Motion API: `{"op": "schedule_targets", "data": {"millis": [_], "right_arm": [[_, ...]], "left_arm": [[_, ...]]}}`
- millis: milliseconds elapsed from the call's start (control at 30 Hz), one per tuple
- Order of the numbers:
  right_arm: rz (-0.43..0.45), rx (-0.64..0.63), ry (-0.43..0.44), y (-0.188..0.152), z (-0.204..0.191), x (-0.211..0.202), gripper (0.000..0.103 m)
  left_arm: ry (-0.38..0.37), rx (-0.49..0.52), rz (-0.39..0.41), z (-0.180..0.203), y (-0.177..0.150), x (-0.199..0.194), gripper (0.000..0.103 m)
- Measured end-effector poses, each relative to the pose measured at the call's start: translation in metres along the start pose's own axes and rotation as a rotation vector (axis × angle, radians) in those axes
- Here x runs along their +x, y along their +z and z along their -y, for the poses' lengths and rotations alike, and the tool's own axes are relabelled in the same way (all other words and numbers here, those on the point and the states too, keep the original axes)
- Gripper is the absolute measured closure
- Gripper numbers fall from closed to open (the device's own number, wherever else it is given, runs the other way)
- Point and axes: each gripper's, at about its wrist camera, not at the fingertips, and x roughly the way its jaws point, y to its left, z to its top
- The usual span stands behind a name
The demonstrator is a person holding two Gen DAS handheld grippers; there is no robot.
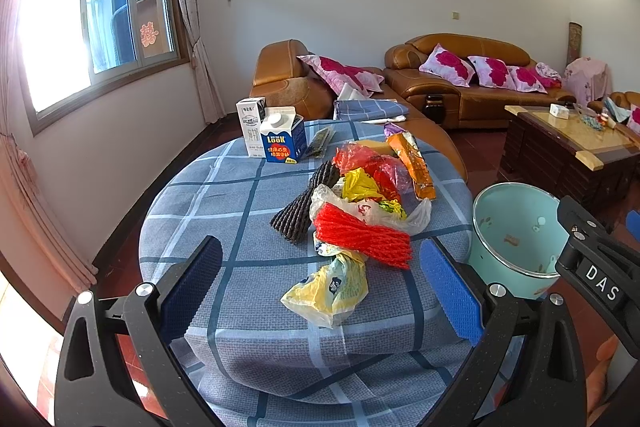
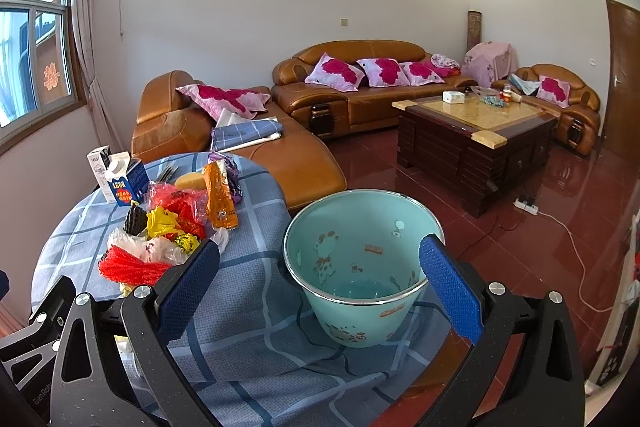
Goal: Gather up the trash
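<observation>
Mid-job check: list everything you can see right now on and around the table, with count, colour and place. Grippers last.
Table: one, round, blue plaid cloth.
Cartons: two, one white, one blue-and-white, upright at the table's far edge.
Red mesh netting: one, near side of the pile.
Yellow plastic bag: one, nearest the left gripper.
Black foam netting: one, left of the pile.
Orange wrapper: one, far right of the pile.
Bin: one, pale teal, beside the table, looks empty.
Sofas: tan leather, with pink pillows.
Coffee table: one, dark wood.
Left gripper: jaws open, nothing held.
Right gripper: jaws open, nothing held.
</observation>
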Motion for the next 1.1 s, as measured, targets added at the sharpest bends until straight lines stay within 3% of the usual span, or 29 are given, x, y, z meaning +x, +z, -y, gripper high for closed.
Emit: {"op": "schedule_targets", "data": {"millis": [500,700,933,1100], "right_arm": [[-0.016,-0.010,0.006,-0.007,0.000,0.006,0.005],[-0.031,-0.027,-0.001,-0.014,0.002,0.014,0.005],[-0.087,-0.051,0.036,-0.022,-0.002,0.039,0.006],[-0.110,-0.113,0.052,-0.031,-0.016,0.051,0.013]], "left_arm": [[-0.007,0.000,-0.036,-0.002,-0.006,0.013,0.006],[-0.004,0.006,-0.037,-0.023,-0.012,0.024,0.006],[-0.101,-0.042,-0.115,-0.054,-0.024,0.050,0.007],[-0.170,-0.007,-0.189,-0.043,-0.033,0.079,0.017]]}}
